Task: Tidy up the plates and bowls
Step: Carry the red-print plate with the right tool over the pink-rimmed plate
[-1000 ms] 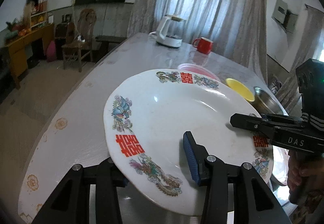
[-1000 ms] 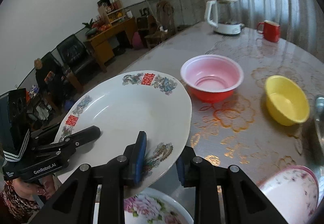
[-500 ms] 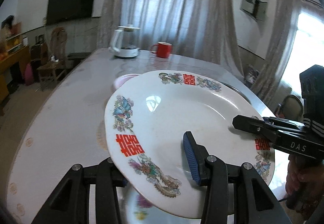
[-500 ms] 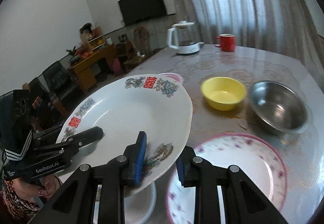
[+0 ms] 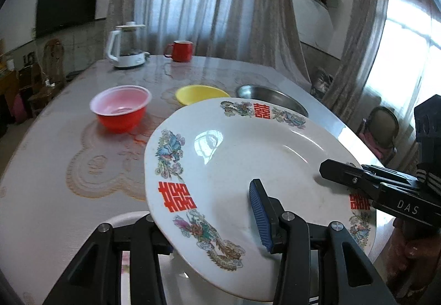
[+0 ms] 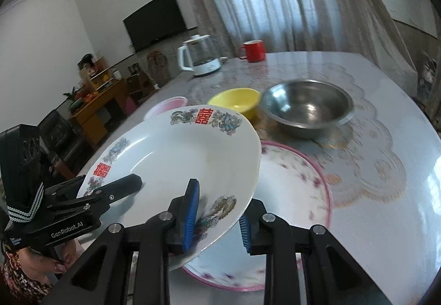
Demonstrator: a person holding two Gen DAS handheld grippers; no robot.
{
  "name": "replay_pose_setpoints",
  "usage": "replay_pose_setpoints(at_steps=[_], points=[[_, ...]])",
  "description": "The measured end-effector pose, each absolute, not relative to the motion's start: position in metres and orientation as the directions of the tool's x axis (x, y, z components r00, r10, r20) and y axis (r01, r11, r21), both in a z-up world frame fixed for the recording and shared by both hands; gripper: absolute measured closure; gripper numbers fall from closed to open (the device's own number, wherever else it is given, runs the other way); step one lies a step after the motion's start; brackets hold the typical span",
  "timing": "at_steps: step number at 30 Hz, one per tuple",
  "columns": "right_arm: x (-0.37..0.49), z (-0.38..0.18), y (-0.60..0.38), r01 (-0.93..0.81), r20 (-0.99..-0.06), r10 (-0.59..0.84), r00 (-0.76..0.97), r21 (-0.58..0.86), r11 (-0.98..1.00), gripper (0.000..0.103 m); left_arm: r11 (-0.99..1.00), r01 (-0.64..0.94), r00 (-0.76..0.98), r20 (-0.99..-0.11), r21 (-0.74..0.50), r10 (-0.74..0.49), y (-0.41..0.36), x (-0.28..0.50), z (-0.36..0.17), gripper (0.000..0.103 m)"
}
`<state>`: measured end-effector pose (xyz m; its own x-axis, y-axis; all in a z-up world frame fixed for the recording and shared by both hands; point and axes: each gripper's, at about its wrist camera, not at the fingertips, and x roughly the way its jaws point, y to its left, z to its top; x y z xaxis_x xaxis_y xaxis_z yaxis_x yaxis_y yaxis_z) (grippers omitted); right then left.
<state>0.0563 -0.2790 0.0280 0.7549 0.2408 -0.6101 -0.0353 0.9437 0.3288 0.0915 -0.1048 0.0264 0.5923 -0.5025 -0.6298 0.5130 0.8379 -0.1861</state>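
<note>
Swung right, dragon plate (image 6: 176, 150) now overhangs pink-rimmed plate (image 6: 297, 181)

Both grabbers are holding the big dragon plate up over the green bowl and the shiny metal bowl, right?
Not quite: that bowl is yellow, not green. The right wrist view shows the yellow bowl beside the shiny metal bowl, beyond the big dragon plate that both grippers hold.

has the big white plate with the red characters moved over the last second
Yes. The white plate, held by both grippers, has travelled rightward along the table: earlier it sat beside the pink bowl, now it overlaps the pink-rimmed plate near the steel bowl.
</note>
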Motion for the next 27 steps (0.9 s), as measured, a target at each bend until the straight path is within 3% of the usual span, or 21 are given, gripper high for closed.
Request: replay_pose_setpoints(at_steps=[27], points=[[0.052,-0.026,-0.34,0.14,-0.693,0.199,0.693,0.399,0.906,0.077,0.839,0.517,0.468,-0.764,-0.17,-0.444,-0.17,0.114,-0.02,0.052]])
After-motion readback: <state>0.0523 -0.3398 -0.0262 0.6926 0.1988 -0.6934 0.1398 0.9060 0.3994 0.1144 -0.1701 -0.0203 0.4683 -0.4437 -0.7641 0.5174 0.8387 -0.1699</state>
